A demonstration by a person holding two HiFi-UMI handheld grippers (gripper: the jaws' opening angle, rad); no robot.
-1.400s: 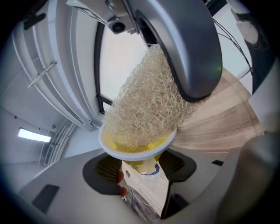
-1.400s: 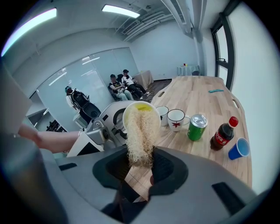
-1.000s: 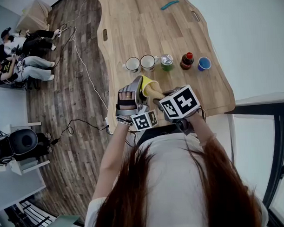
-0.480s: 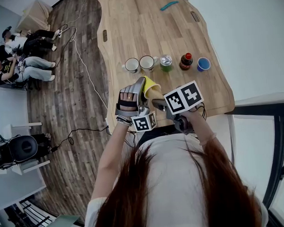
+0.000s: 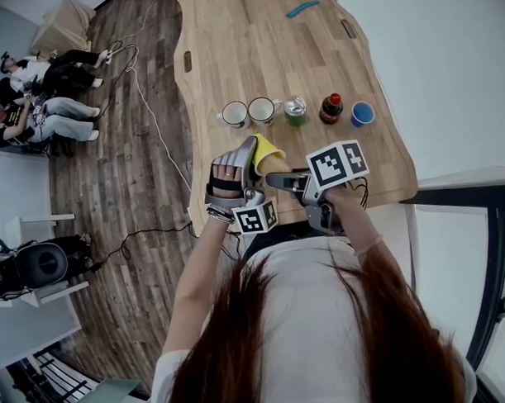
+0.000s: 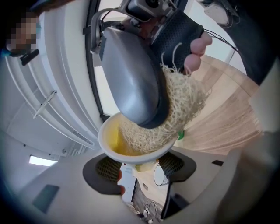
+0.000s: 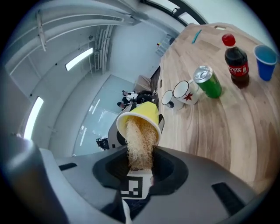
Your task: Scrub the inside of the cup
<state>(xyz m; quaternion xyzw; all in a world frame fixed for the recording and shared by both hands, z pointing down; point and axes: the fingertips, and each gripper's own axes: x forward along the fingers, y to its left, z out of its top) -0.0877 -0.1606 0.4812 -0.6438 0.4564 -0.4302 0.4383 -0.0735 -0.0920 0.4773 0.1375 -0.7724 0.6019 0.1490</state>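
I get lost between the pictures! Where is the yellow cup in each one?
Head view: round yellow cup, centre.
Left gripper view: cup lower centre, mouth facing us.
Right gripper view: cup centre, straw-coloured fibrous scrubber poking in.
Shared landmark: light wooden table.

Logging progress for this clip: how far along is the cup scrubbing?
Done: the left tool grips the yellow cup off the table, and the right tool grips the fibrous scrubber. In hand: the scrubber sits inside the cup's mouth. Left: more scrubbing, probably; how clean the inside is cannot be seen.
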